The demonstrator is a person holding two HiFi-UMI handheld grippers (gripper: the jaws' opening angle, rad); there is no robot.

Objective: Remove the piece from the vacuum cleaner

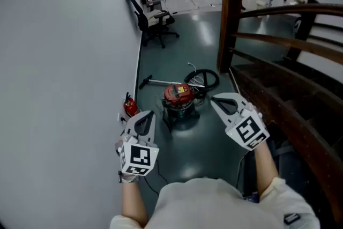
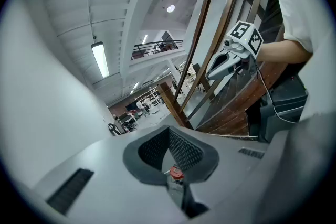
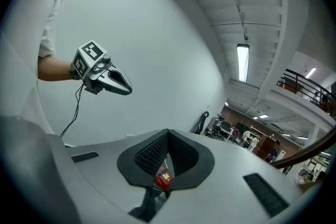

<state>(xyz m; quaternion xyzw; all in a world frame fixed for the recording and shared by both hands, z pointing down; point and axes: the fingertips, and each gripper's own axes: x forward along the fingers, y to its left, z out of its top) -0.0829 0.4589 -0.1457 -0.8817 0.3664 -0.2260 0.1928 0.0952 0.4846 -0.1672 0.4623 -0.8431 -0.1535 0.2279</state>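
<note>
The vacuum cleaner [image 1: 179, 96], a dark drum with a red top, stands on the dark green floor ahead of me. Its black hose [image 1: 203, 78] coils behind it, and a metal wand [image 1: 161, 82] lies to its left. My left gripper [image 1: 147, 114] hovers in the air near the vacuum's left side, shut and empty. My right gripper [image 1: 214, 98] hangs at its right side, also shut and empty. Both are well above the floor. In the left gripper view the vacuum's red top [image 2: 176, 171] peeps through the gap behind the jaws. It [image 3: 163, 179] shows the same way in the right gripper view.
A white wall [image 1: 64, 61] runs along the left, with a red fire extinguisher [image 1: 130, 107] at its foot. A wooden stair railing [image 1: 278, 40] and steps fill the right. A black office chair [image 1: 154, 23] stands farther back. Desks and people are far off.
</note>
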